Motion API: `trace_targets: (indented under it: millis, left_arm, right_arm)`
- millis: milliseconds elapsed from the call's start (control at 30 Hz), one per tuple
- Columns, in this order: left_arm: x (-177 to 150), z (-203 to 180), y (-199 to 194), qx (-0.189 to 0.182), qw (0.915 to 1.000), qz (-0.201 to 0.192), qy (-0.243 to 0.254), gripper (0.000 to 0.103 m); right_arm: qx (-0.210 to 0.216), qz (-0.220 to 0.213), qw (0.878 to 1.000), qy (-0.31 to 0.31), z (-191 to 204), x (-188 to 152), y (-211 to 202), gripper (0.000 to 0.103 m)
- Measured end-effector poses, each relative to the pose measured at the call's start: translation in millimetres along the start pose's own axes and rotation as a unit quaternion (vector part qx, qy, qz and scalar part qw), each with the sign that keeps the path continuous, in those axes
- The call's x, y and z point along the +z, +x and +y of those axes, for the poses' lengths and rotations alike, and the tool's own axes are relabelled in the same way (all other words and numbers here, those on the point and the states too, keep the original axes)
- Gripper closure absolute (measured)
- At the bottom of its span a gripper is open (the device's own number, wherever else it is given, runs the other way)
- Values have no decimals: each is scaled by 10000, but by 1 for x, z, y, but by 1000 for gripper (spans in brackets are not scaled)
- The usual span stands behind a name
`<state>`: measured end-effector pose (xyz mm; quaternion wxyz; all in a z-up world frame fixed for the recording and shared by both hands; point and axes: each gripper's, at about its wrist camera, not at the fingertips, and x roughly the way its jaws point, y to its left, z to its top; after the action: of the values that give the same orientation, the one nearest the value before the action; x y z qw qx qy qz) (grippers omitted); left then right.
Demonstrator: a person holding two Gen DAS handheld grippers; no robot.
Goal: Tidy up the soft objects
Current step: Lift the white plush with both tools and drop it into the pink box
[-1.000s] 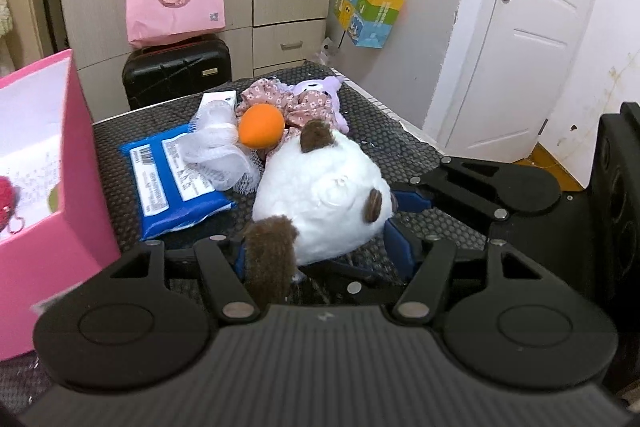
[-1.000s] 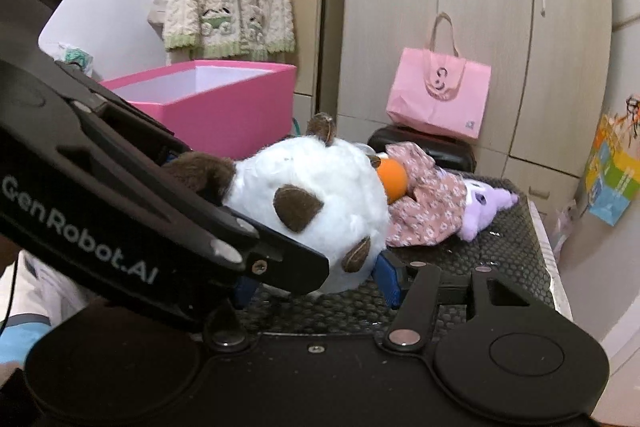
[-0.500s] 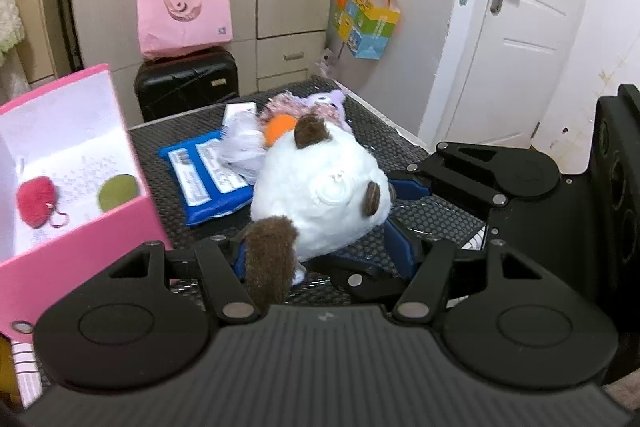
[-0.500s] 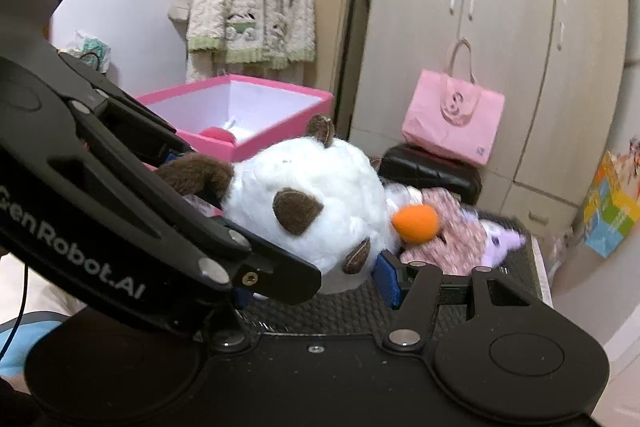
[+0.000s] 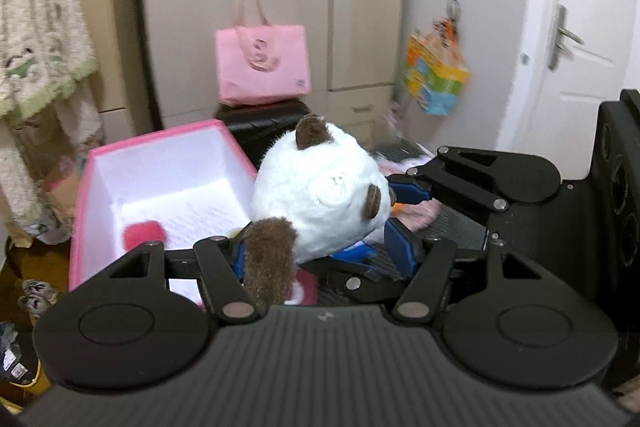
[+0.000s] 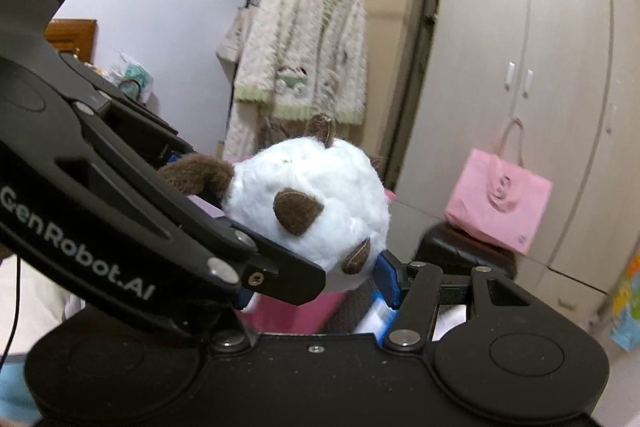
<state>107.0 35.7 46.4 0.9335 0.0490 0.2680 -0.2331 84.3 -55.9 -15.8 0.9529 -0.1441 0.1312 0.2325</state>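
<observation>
Both grippers, the left gripper [image 5: 320,251] and right gripper [image 6: 320,283], pinch a white plush toy [image 5: 320,195] in the air beside the open pink box [image 5: 160,187]; letting go together once it hangs over the box should drop it cleanly.

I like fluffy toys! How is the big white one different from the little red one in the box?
The round white plush toy is large, with brown patches, held up in the air; the red fuzzy pompom is small, plain, lying inside the pink box. Both look soft and furry.
</observation>
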Motion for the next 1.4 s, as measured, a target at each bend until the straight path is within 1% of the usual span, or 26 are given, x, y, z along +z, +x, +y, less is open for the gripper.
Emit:
trace_targets:
  millis: [100, 200, 300, 400, 467, 600, 667, 733, 800, 900, 1000, 1067, 1167, 1300, 1400]
  left_arm:
    - [8, 21, 8, 146, 9997, -29, -199, 37]
    - [15, 42, 19, 268, 9987, 5, -443, 37]
    - [19, 62, 30, 361, 9967, 80, -721, 37]
    - [18, 82, 41, 351, 9942, 245, -986, 37]
    - [14, 96, 52, 285, 9910, 447, -1232, 37]
    - [-3, 115, 70, 164, 9832, 791, -1639, 37]
    - [-10, 121, 77, 125, 9794, 927, -1792, 37]
    - [-16, 127, 81, 86, 9757, 1039, -1929, 37]
    - [-21, 131, 82, 157, 9735, 1083, -2008, 37]
    - [-25, 130, 83, 466, 9745, 1051, -1929, 35]
    - [-26, 126, 79, 484, 9765, 1015, -1837, 35]
    - [-25, 120, 72, 586, 9795, 945, -1679, 34]
    - [-20, 113, 60, 737, 9829, 815, -1481, 33]
    - [-13, 103, 39, 780, 9865, 678, -1268, 31]
    - [-8, 91, 22, 823, 9897, 576, -1016, 29]
  right_arm:
    - [175, -81, 9998, 25, -1, 12, 25, 40]
    - [318, -94, 9994, 26, 0, 22, 50, 40]
    - [641, -76, 9978, 131, -4, 30, 73, 40]
    - [916, -52, 9956, 180, -4, 34, 93, 40]
    - [1134, 112, 9930, 295, -5, 32, 104, 39]
    - [1523, 573, 9849, 590, -5, 25, 128, 39]
    - [1658, 773, 9809, 665, -4, 21, 136, 39]
    - [1704, 913, 9790, 643, -3, 18, 140, 39]
    - [1731, 1037, 9773, 647, -1, 16, 144, 38]
    - [1702, 1129, 9768, 651, 0, 15, 143, 37]
    - [1555, 1099, 9809, 409, 3, 15, 139, 30]
    - [1451, 1111, 9827, 292, 5, 15, 134, 29]
    - [1376, 1138, 9835, 286, 2, 18, 128, 29]
    - [1259, 1092, 9856, 284, -3, 24, 112, 29]
    - [1188, 1056, 9869, 277, -5, 28, 96, 29]
